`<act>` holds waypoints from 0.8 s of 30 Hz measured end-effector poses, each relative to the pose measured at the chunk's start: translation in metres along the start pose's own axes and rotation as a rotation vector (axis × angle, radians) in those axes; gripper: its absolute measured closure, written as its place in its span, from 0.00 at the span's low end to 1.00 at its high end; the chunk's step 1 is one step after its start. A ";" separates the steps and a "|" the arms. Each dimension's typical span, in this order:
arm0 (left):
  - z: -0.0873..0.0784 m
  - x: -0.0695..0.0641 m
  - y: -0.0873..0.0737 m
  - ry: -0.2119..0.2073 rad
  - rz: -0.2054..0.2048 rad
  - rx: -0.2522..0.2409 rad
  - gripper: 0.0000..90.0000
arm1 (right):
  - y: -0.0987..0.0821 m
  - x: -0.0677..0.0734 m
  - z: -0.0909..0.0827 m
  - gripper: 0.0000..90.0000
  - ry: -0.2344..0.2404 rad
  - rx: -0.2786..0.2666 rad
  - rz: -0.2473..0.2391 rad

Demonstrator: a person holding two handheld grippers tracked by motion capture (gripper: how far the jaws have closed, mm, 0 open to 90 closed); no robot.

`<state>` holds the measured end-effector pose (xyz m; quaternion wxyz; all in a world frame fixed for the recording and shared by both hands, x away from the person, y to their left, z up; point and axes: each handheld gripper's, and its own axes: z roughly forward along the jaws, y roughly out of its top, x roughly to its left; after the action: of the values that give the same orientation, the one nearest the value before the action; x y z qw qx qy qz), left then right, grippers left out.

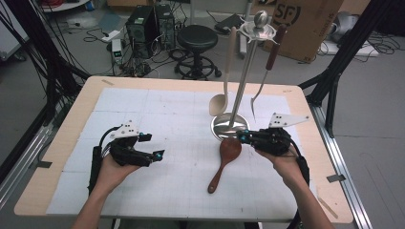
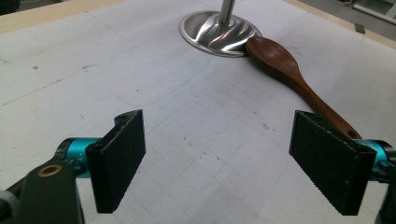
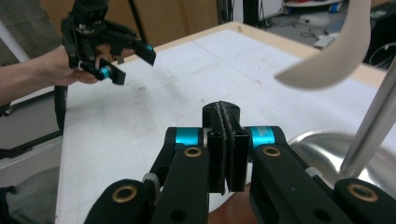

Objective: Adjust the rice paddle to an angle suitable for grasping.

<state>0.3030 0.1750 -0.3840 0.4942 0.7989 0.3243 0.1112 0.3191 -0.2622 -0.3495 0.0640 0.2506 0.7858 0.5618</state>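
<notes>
- Right tongs [image 3: 226,154] are closed and empty, above the wooden spoon's [image 1: 223,162] bowl; left tongs [image 2: 224,163] gape, idle.
- Advised: reopen, then clamp the handle at seven o'clock from the stand base [image 1: 224,125].

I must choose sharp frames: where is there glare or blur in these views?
High view: soft, even light, slightly grainy. Left gripper view: bright glare streaks on the steel base; the wooden spoon is sharp. Right gripper view: the pale spoon is blurred.
</notes>
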 end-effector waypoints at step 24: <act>0.000 0.000 0.000 0.000 0.003 0.000 0.21 | -0.061 0.015 0.023 0.99 0.037 0.115 0.032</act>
<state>0.3033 0.1754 -0.3840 0.4940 0.7993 0.3233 0.1121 0.2951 -0.2500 -0.4114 0.0259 0.2557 0.8138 0.5212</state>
